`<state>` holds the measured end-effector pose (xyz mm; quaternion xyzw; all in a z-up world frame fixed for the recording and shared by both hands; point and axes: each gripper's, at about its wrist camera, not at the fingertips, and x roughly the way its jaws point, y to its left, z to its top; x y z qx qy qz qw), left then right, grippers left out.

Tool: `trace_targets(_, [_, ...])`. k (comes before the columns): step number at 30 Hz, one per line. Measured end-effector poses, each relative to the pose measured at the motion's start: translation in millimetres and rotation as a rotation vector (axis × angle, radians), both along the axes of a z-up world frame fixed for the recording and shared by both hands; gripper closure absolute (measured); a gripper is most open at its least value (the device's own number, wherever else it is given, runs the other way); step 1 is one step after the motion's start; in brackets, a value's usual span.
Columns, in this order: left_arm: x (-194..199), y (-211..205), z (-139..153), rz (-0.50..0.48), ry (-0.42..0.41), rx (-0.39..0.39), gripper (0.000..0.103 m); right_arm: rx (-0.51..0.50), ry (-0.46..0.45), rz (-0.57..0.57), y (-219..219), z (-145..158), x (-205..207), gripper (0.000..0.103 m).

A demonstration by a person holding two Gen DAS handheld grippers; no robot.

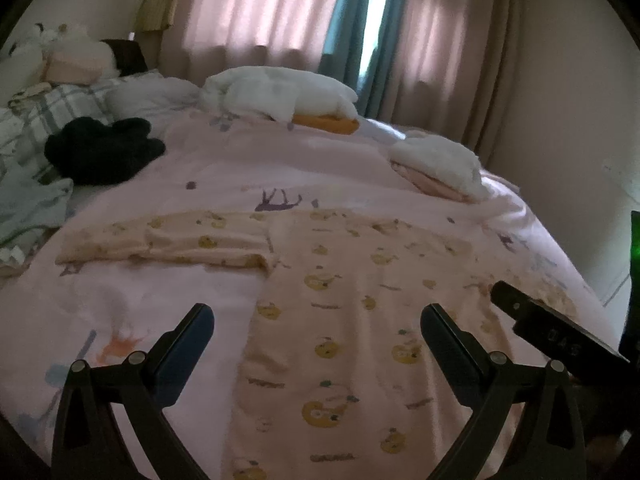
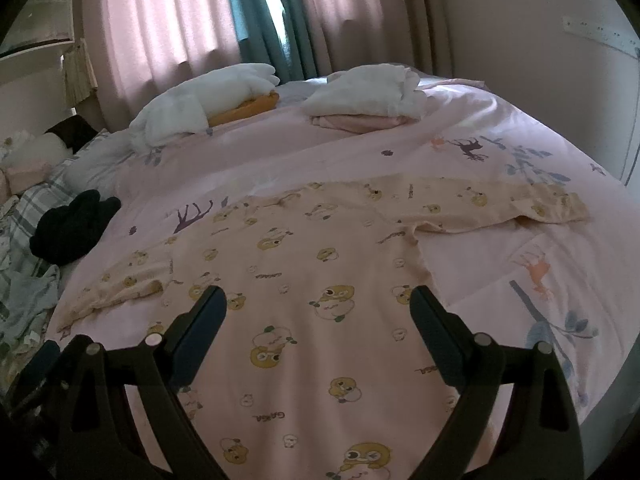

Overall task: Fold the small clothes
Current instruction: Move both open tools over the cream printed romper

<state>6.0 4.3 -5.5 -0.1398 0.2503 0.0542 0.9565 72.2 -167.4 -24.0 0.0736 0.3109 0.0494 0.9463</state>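
1 pink shirt (image 2: 320,264) flat on bed (image 2: 304,160), 2 sleeves out. 2 folded piles behind: white pile (image 2: 368,92), white/orange pile (image 2: 208,104). Left tool (image 1: 318,320) & right tool (image 2: 318,304) both wide, holding nothing.

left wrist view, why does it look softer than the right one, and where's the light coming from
Left wrist view: the shirt print is smeared and the whole frame looks soft, with fisheye bending at the dark rim. Right wrist view: the print on the shirt reads sharper. Both views: dim room, backlit through the curtains, brightest at the gap.

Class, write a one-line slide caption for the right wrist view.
Open right tool poised over a spread duck-print shirt on the pink bed.
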Motion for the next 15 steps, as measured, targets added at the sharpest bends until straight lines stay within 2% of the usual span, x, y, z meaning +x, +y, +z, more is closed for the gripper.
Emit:
trace_targets(7, [4.1, 0.4, -2.5, -0.007, 0.032, 0.015, 0.001, 0.011, 0.022, -0.007, 0.3, -2.5, 1.1, 0.009])
trace_targets(12, [4.9, 1.5, -3.0, -0.027, 0.043, -0.033, 0.001, 0.019, 0.017, -0.008, -2.7, -2.4, 0.3, 0.009])
trace_targets(15, [6.8, -0.7, -4.4, -0.019, 0.054, -0.018, 0.001, 0.024, 0.021, -0.001, -3.5, -2.6, 1.1, 0.008])
